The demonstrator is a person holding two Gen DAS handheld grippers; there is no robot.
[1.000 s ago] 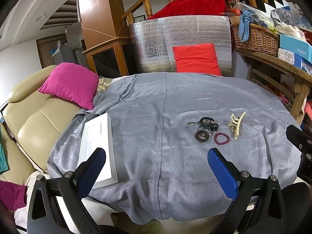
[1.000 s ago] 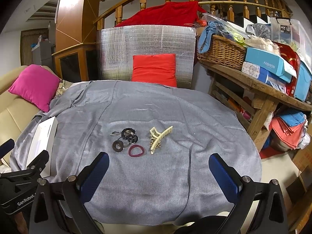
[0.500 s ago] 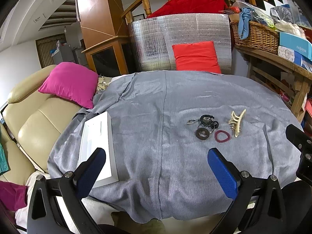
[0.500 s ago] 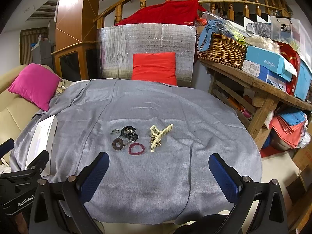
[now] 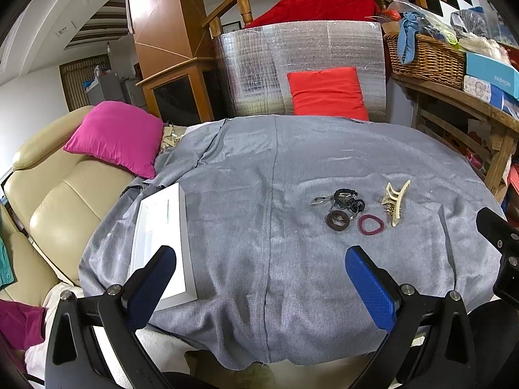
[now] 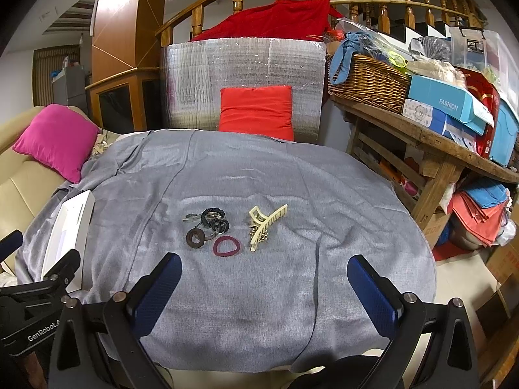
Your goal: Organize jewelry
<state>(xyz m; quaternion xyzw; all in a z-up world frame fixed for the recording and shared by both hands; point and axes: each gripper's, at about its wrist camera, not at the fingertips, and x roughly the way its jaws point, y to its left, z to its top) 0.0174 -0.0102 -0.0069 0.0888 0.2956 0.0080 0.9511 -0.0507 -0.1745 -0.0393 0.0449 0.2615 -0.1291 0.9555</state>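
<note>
A cream hair claw clip lies on the grey tablecloth, with a small gold piece beside it. Left of it lie a maroon hair tie, a dark brown ring tie and a black scrunchie tangled with a metal clasp. The same pile shows in the left wrist view. A white open box sits at the table's left edge. My left gripper and right gripper are both open and empty, near the front edge, short of the pile.
A pink cushion lies on a beige sofa at the left. A red cushion leans on a silver foil panel behind the table. A wooden bench with a wicker basket and boxes stands at the right.
Both views have tilted slightly, so the pile sits a little higher in frame. The objects on the cloth have not moved. Both grippers stay open.
</note>
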